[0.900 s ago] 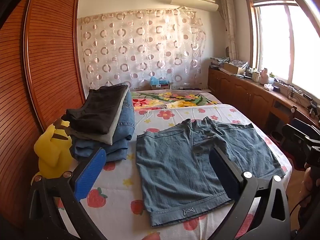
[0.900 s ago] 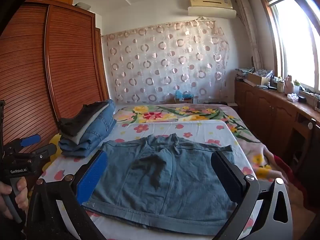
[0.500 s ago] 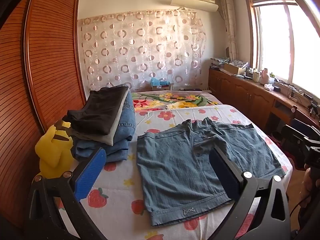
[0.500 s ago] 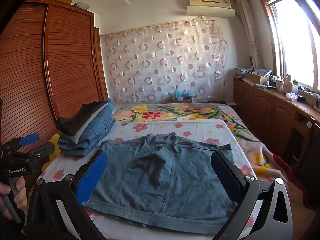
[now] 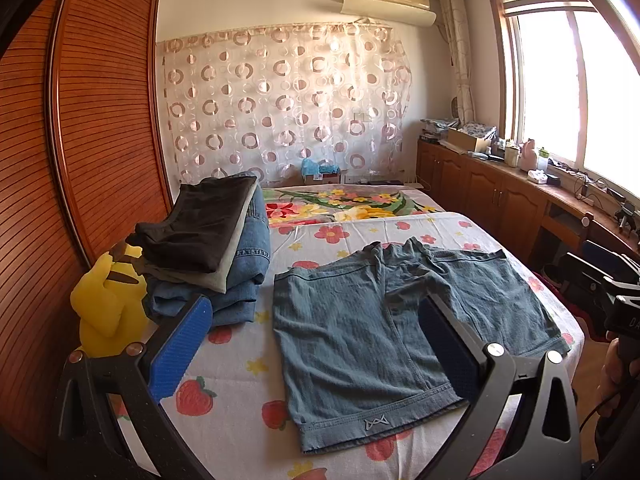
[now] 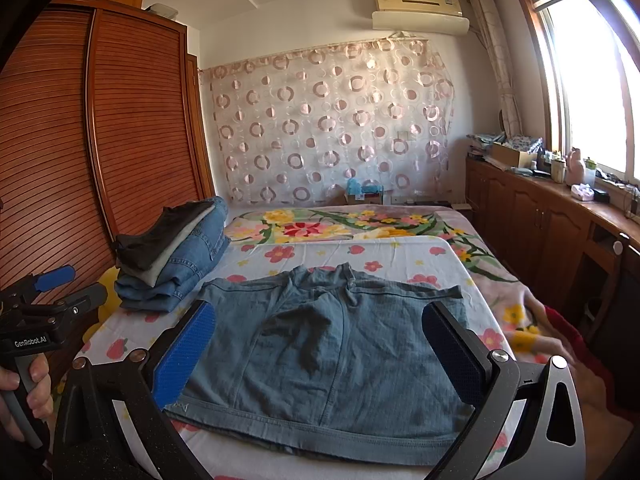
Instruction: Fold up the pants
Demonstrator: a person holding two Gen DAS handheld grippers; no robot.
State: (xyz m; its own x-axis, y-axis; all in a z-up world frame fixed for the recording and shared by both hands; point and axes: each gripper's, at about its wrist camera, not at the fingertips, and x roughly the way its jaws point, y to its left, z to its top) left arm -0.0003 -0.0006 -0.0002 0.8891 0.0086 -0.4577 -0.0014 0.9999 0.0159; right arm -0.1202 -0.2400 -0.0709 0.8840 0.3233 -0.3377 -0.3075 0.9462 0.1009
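Left wrist view: left gripper (image 5: 316,336) spread wide and empty above blue denim shorts (image 5: 396,320) lying flat on a flower-print bed sheet (image 5: 240,364); beside them a stack of folded clothes (image 5: 212,248) and a yellow plush toy (image 5: 106,308). Right wrist view: right gripper (image 6: 320,344) likewise spread wide and empty over the same shorts (image 6: 340,360), waistband nearest; at left edge, a hand (image 6: 28,392) gripping the other handle.

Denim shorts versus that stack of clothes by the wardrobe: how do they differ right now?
The denim shorts lie spread flat in a single layer, while the stack of clothes is folded and piled. The denim shorts are one faded blue piece; the stack of clothes has a dark garment on top, a grey one beneath and blue denim below. Both rest on the flowered bed sheet, untouched by either gripper.
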